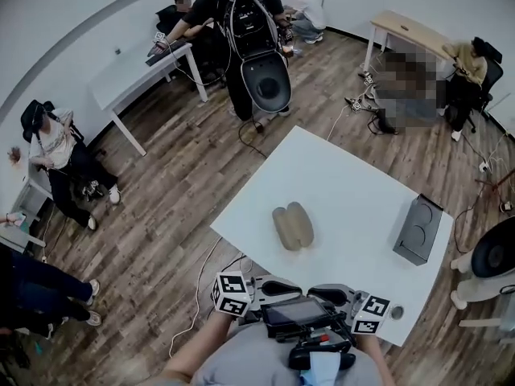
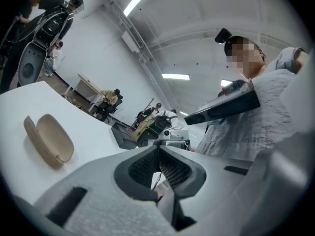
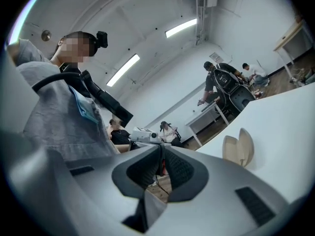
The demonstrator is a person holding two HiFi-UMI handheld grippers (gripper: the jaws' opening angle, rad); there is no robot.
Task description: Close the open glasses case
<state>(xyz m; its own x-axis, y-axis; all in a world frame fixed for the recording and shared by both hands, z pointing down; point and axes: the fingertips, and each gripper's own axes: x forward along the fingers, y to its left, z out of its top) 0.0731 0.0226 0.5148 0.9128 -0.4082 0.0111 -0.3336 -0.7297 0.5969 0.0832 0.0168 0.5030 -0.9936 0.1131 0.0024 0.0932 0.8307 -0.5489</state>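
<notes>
Barely begun. Found the case (image 1: 292, 226) lying open near the middle of the table (image 1: 346, 175), halves spread side by side, lid not yet folded over. Looked a smooth beige oval clamshell, rigid by the look, on a matte white top. Held left gripper (image 2: 158, 150) and right gripper (image 3: 162, 154) clenched on nothing at the table's near edge, well apart from the case.

Left gripper (image 2: 158, 155), right gripper (image 3: 161, 157) near torso, jaws together, empty.
</notes>
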